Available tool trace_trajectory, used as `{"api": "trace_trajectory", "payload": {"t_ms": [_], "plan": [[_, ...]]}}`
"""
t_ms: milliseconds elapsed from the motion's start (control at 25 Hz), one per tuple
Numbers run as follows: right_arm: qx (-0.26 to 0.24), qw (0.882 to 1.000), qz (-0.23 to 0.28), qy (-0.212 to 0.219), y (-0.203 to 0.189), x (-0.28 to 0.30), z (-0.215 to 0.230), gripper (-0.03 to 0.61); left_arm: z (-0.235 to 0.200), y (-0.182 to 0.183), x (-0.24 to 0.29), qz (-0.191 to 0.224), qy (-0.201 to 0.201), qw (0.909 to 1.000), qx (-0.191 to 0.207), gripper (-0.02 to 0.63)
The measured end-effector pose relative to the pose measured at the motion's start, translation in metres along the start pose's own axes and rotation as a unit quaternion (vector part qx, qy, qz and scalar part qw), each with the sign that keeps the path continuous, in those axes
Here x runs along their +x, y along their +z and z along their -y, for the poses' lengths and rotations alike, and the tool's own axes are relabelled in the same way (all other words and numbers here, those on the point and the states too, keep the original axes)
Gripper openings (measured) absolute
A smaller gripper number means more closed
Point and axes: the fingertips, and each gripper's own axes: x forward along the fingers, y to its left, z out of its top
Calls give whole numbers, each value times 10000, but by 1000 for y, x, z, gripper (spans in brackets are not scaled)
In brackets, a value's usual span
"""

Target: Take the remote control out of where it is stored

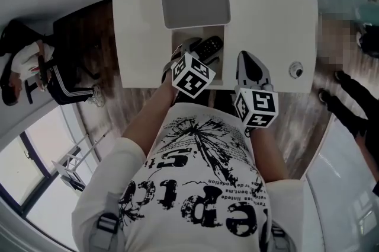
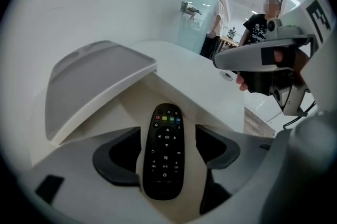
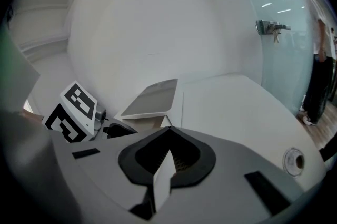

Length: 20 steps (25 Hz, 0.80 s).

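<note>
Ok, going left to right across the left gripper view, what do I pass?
raised lid → remote control → right tongs. The round fitting on the table top sits under the right tongs, so I leave it out.

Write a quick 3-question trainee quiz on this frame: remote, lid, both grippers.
1. True or false: the lid is raised and the remote control lies in the open compartment.
2. Pick one. The left gripper is: A) shut on the remote control; B) open, with one jaw on either side of the remote control, not pressing it; C) shut above the lid.
3. Short answer: which gripper has its jaws together?

Key: 1 true; 2 B; 3 the right gripper.
</note>
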Motion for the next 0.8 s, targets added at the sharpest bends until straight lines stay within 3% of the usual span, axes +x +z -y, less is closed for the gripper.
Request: {"api": "trace_trajectory", "payload": {"t_ms": [440, 560, 800], "plan": [[-55, 9999, 43, -156, 4, -1, 9, -6, -7, -8, 15, -176, 370, 9991, 65, 311], [-118, 9997, 126, -169, 12, -4, 12, -6, -10, -9, 15, -219, 375, 9990, -80, 279], [-313, 9992, 210, -151, 24, -11, 15, -6, -9, -2, 9, -87, 312, 9981, -523, 273]]}}
